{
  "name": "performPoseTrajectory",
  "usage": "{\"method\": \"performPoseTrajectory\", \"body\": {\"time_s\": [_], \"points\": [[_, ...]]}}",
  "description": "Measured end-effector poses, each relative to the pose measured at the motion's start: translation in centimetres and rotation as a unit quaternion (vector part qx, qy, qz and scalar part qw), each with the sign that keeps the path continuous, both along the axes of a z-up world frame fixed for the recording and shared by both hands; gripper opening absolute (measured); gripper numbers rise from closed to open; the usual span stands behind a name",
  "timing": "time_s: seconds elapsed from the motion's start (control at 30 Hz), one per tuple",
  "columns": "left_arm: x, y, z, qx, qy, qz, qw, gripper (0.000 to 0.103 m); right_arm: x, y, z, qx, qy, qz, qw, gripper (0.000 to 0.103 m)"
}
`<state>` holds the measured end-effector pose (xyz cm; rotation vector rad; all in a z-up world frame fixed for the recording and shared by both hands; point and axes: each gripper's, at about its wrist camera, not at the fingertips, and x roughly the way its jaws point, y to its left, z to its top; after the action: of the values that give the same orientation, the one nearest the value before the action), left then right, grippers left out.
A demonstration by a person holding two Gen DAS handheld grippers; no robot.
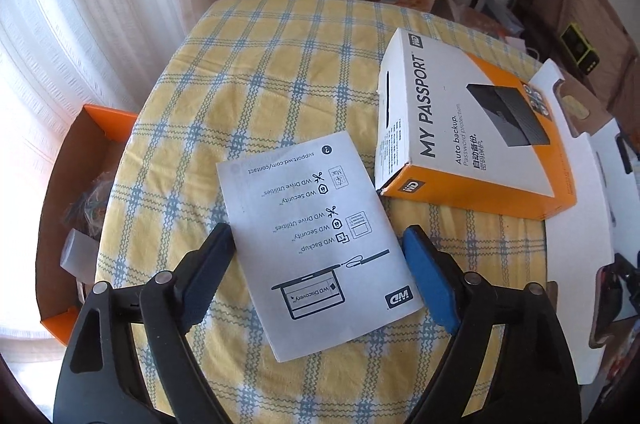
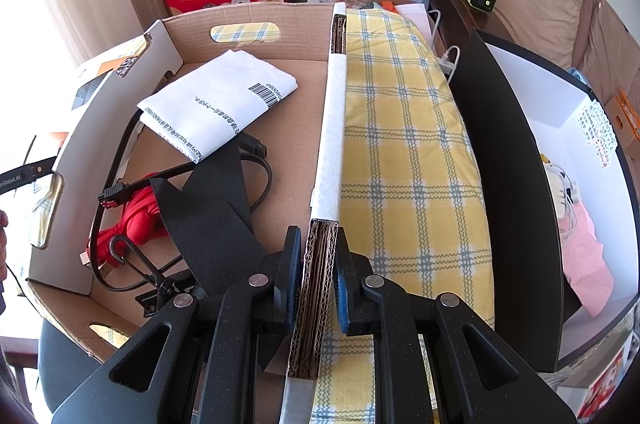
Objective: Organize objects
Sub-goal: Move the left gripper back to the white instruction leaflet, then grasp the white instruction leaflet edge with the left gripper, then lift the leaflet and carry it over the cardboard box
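Left of the right gripper's fingers [image 2: 294,256], the black cable [image 2: 120,144] and black strap [image 2: 216,208] run under the folded white paper [image 2: 216,100]. The red item [image 2: 136,220] beneath them is too covered to identify. Left of the left gripper's fingers [image 1: 212,256], the orange box [image 1: 108,124] has contents blurred by glare.

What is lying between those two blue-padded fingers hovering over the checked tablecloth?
In the left wrist view, a white instruction leaflet lies flat on the tablecloth between the open left gripper's fingers, which do not press on it.
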<state>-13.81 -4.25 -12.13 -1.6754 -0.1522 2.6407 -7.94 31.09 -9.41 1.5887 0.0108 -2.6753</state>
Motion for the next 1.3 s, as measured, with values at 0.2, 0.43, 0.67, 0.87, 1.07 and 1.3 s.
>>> {"method": "performPoseTrajectory", "body": {"time_s": [0.2,0.43,0.67,0.87,1.07,1.3], "points": [[0.0,-2.1,1.1,0.047,0.004,0.010,0.9988,0.074,0.0,0.0,0.0,0.002,-0.001,0.001,1.000,0.014],[-0.1,-3.1,2.9,0.065,0.020,0.009,0.9977,0.049,0.0,0.0,0.0,0.003,-0.001,0.001,1.000,0.014],[0.5,-3.5,3.7,0.071,0.035,0.013,0.9967,0.020,0.0,0.0,-0.1,0.002,-0.002,0.001,1.000,0.014],[0.8,-4.0,4.4,0.082,0.050,0.021,0.9952,0.009,0.0,0.0,0.0,0.002,-0.002,0.001,1.000,0.014],[1.5,-4.5,6.6,0.099,0.080,0.020,0.9916,0.001,0.0,0.1,0.0,0.002,-0.002,0.001,1.000,0.014],[1.8,-4.1,10.4,0.090,0.115,0.004,0.9893,0.000,0.0,0.1,-0.1,0.002,-0.002,0.001,1.000,0.014]]}}
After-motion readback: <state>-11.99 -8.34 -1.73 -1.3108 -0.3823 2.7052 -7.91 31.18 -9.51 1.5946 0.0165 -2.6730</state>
